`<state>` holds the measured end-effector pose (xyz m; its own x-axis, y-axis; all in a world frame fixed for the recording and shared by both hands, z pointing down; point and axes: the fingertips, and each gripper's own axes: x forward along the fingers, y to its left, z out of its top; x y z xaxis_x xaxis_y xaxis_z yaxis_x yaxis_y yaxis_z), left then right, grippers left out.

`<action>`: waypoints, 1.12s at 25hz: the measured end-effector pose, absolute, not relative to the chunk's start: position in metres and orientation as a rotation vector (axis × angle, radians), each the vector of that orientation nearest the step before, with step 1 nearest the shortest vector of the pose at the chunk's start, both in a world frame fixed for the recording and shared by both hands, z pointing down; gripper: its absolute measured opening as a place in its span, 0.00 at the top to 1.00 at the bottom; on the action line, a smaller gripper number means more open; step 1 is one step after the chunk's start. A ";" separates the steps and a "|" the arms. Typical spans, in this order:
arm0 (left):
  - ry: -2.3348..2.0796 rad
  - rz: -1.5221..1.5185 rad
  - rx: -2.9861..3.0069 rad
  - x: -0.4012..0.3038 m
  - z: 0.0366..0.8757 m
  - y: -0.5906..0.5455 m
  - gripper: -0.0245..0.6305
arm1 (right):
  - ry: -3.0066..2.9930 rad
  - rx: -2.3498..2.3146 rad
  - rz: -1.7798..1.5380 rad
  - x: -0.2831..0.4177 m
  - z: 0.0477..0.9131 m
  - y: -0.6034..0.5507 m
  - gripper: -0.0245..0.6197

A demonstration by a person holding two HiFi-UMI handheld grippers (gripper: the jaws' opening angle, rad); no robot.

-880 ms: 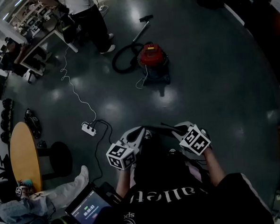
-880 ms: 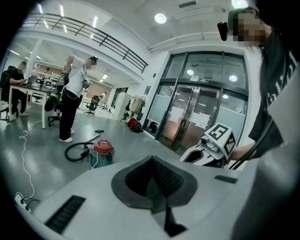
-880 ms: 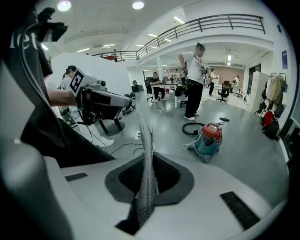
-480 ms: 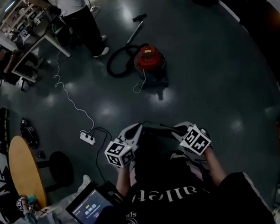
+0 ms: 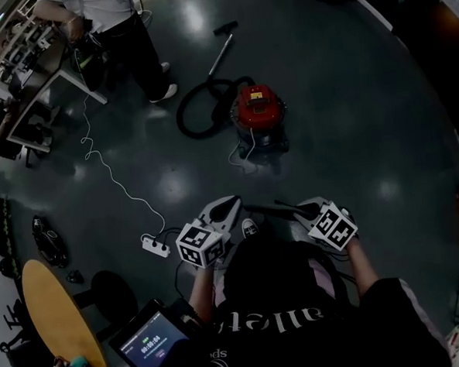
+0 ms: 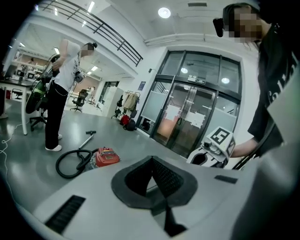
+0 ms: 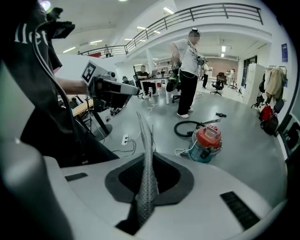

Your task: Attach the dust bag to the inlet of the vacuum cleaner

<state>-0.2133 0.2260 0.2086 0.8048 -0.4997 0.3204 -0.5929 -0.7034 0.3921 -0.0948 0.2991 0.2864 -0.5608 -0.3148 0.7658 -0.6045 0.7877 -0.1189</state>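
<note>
At the bottom of the head view, the person's dark shirt (image 5: 300, 322) hides most of their body and the floor under them. A tablet (image 5: 150, 343) beside them is partly covered too. Just ahead, the left gripper (image 5: 232, 205) and the right gripper (image 5: 284, 208) are held out with their tips near each other. Both have their jaws squeezed tight together with nothing between them. A power strip (image 5: 157, 246) lies on the floor (image 5: 349, 117) by the left gripper. A round wooden table (image 5: 51, 314) is cut off at the edge. The red vacuum cleaner (image 5: 257, 109) stands well ahead, far from both grippers, with its black hose (image 5: 201, 103) curled beside it. Its inlet is too small to make out. Farthest off, a standing person (image 5: 131, 37) is cut off at the top.
</note>
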 end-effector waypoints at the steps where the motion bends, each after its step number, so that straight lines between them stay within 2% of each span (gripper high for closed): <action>1: -0.797 0.264 2.504 -0.217 0.212 0.212 0.96 | -2.191 0.686 0.480 -0.097 0.288 0.285 0.90; 8: -0.719 0.374 2.519 -0.217 0.244 0.119 0.96 | -2.151 0.699 0.511 -0.092 0.309 0.199 0.90; 25: -0.785 0.482 2.462 -0.127 0.385 -0.121 0.95 | -2.095 0.311 0.503 -0.009 0.471 0.035 0.90; 28: -0.784 0.546 2.449 -0.111 0.421 -0.159 0.86 | -2.089 0.223 0.471 0.001 0.500 0.015 0.90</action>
<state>-0.1114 -0.1591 0.4209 0.7531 -0.4178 0.5083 -0.6216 -0.7050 0.3414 0.0009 0.0149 0.5000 -0.5329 0.0267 0.8457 -0.3387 0.9092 -0.2421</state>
